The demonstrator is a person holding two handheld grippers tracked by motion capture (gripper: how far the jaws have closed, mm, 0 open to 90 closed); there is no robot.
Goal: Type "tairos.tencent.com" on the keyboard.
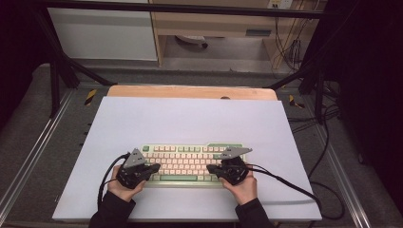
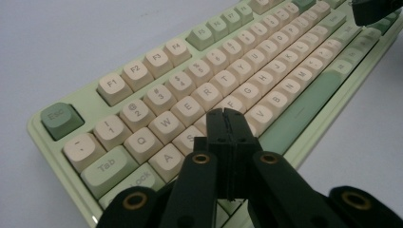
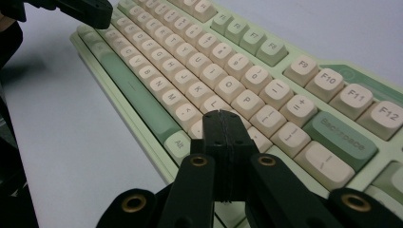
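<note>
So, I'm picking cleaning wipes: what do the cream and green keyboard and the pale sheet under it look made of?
The cream and green keyboard looks like moulded plastic, matte to satin: its keycaps have smooth rounded edges, printed legends and soft highlights. The pale lavender sheet looks like matte paper or thin plastic: flat, even and without glare. Which of the two I cannot tell.
</note>
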